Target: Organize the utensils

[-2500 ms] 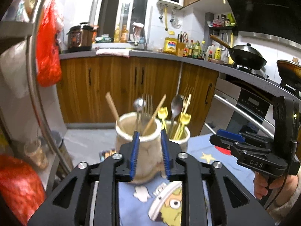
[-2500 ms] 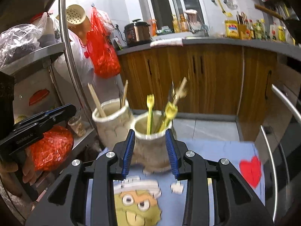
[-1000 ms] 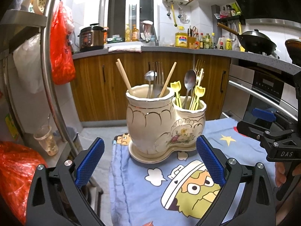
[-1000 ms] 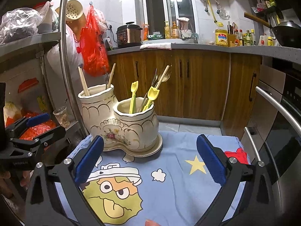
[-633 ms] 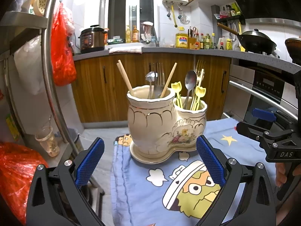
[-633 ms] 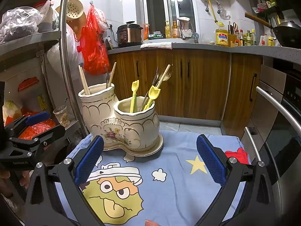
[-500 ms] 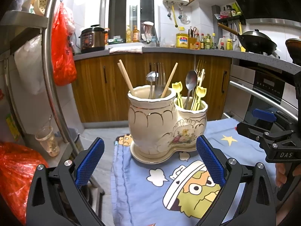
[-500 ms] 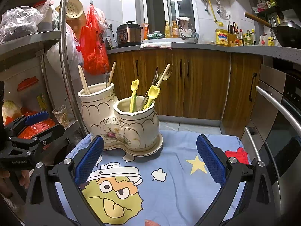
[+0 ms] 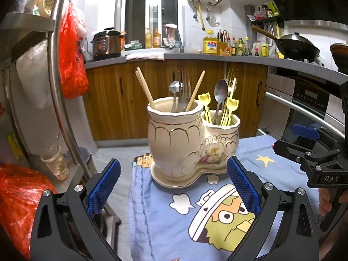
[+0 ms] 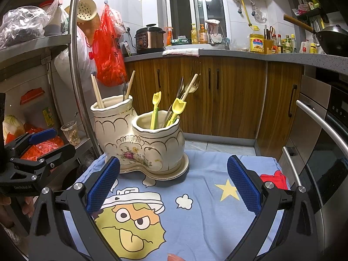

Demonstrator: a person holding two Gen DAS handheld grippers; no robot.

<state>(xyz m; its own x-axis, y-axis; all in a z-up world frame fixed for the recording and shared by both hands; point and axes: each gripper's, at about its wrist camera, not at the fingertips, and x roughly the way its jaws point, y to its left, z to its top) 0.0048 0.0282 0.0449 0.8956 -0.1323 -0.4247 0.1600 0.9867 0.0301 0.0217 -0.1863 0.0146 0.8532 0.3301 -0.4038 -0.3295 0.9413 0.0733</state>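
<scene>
Both the left tongs (image 9: 173,190) and right tongs (image 10: 173,188) hang spread wide and empty, short of the cream two-pot ceramic holder (image 9: 191,143) on the cartoon-print blue table cloth (image 10: 195,208), its utensils apparently sorted upright.
</scene>
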